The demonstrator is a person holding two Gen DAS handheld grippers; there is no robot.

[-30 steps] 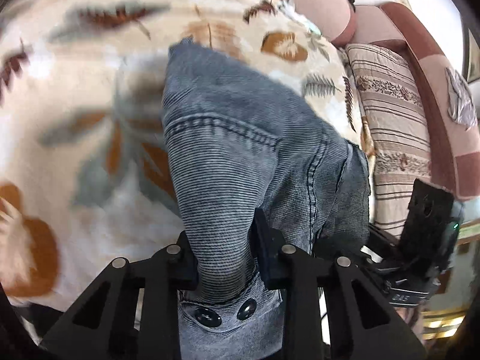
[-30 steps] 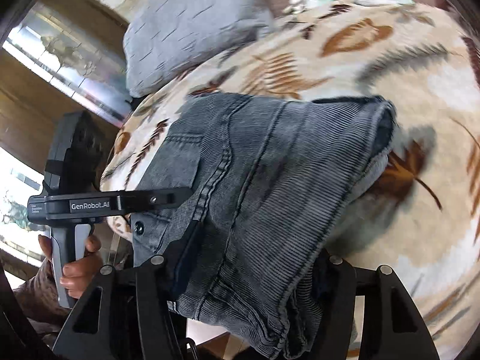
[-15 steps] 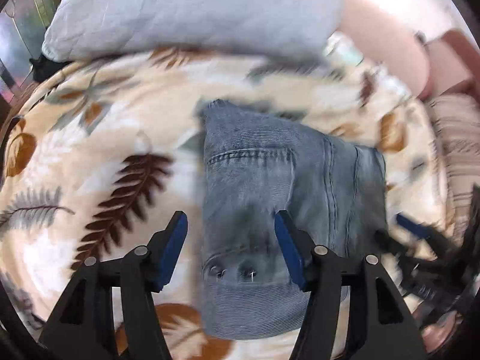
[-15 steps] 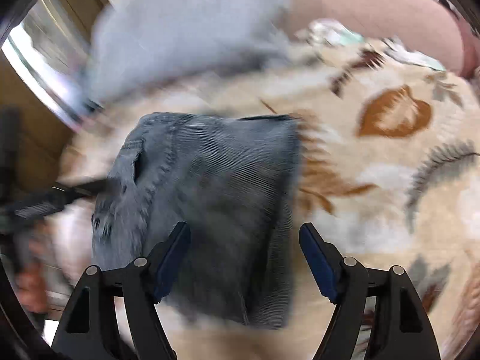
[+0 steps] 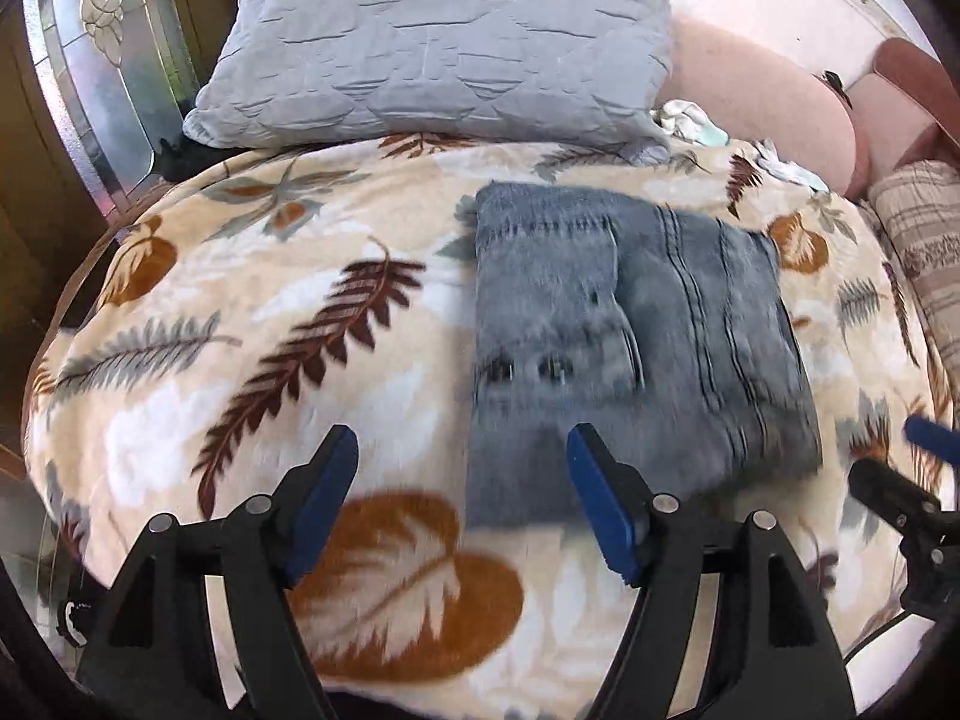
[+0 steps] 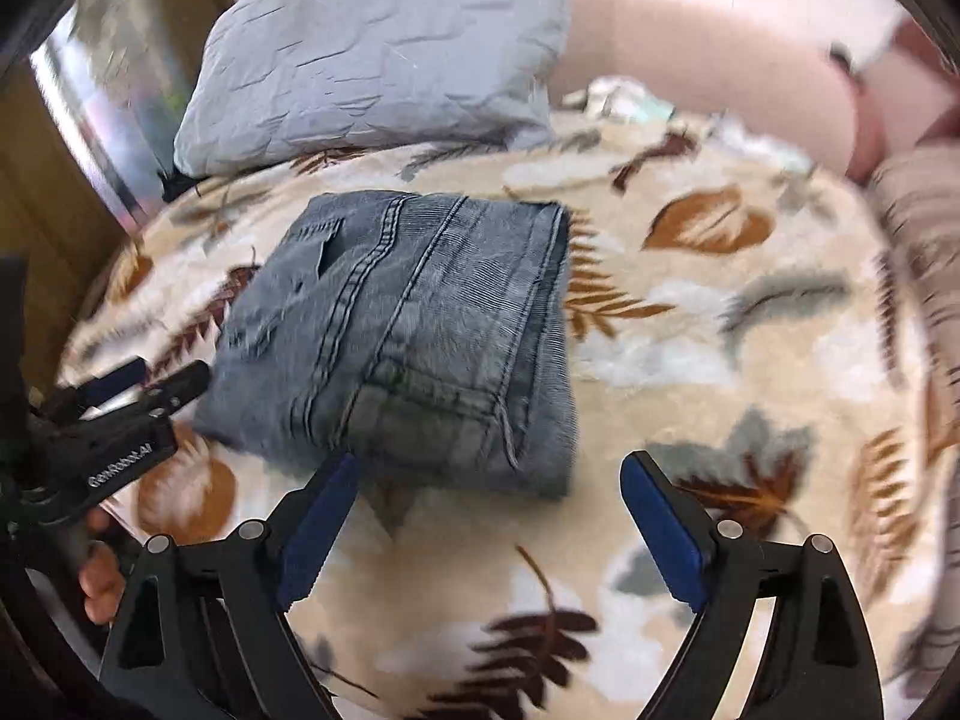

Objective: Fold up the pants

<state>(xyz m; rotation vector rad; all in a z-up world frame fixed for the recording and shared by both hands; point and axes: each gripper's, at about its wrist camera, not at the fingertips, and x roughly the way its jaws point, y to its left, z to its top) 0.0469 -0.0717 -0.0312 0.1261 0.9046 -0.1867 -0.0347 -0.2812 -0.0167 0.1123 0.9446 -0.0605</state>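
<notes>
The grey-blue denim pants (image 5: 636, 336) lie folded into a compact rectangle on the leaf-patterned blanket (image 5: 252, 324); they also show in the right wrist view (image 6: 408, 330). My left gripper (image 5: 462, 480) is open and empty, just short of the fold's near left corner. My right gripper (image 6: 486, 510) is open and empty, just short of the fold's near right edge. The left gripper also shows at the left edge of the right wrist view (image 6: 120, 402), and the right gripper at the right edge of the left wrist view (image 5: 900, 480).
A grey quilted pillow (image 5: 444, 42) leans at the back of the bed. A pink bolster (image 5: 762, 102) and a striped cushion (image 5: 924, 246) lie at the back right. Small crumpled cloths (image 5: 690, 120) sit by the pillow. The bed's edge drops off at the left.
Both grippers let go of the folded pants, opened and drew back toward me. The pants now lie flat on the blanket.
</notes>
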